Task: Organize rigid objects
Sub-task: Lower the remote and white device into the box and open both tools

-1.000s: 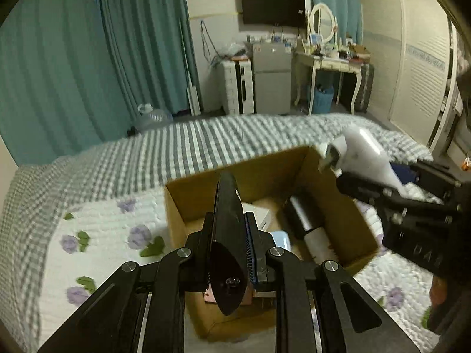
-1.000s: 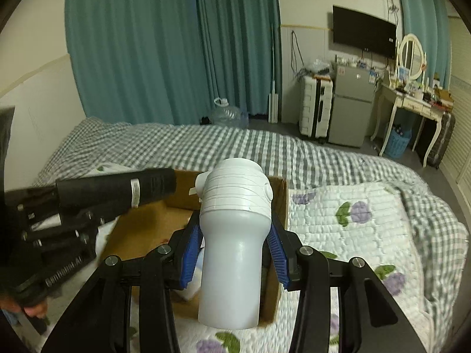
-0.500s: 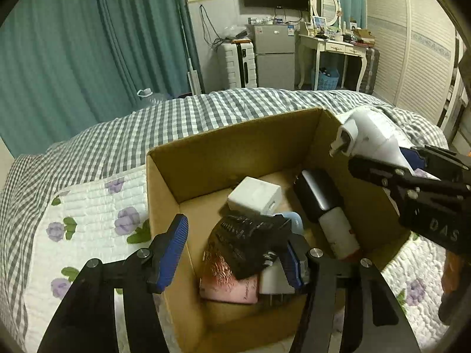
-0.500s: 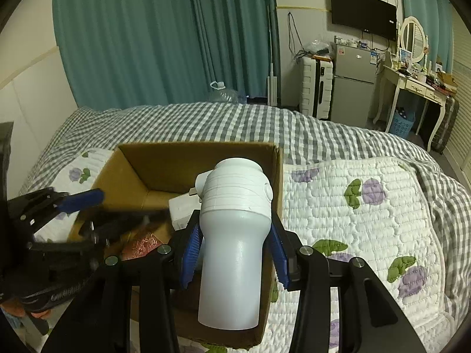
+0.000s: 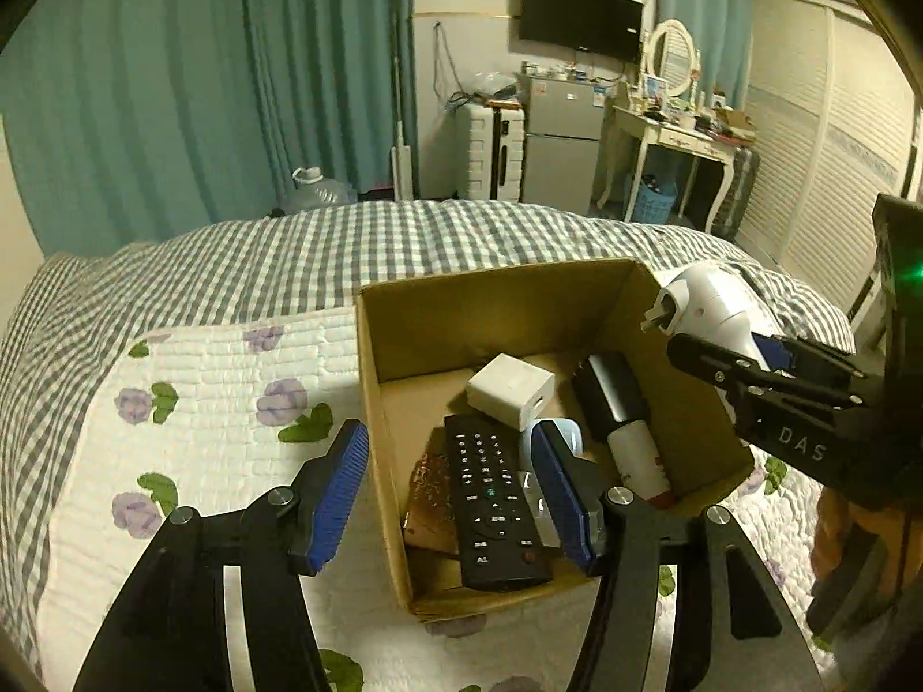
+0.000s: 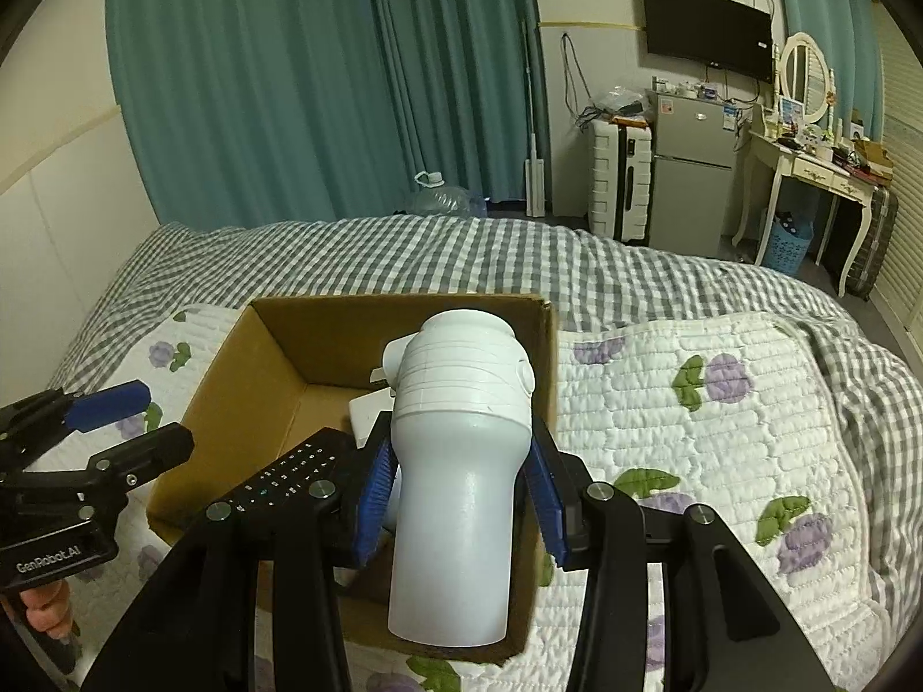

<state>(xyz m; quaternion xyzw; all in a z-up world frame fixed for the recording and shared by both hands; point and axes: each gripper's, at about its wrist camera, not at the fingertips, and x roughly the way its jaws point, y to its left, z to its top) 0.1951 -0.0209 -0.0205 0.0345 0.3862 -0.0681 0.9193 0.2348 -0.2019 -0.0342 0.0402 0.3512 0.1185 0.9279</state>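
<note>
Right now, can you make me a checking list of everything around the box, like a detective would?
Surface: bed with a gray checked cover and a white flowered quilt.
Job's things: open cardboard box on the quilt, holding a black remote, a white cube and a black-and-white bottle. White bottle held above the box's right side.
Clutter: copper-patterned packet under the remote.
Grippers: left claw open, straddling the box's left wall; right claw shut on the white bottle.
Cables: wires hang on the far wall by the TV.
Surroundings: teal curtains, fridge, dressing table, water jug.
</note>
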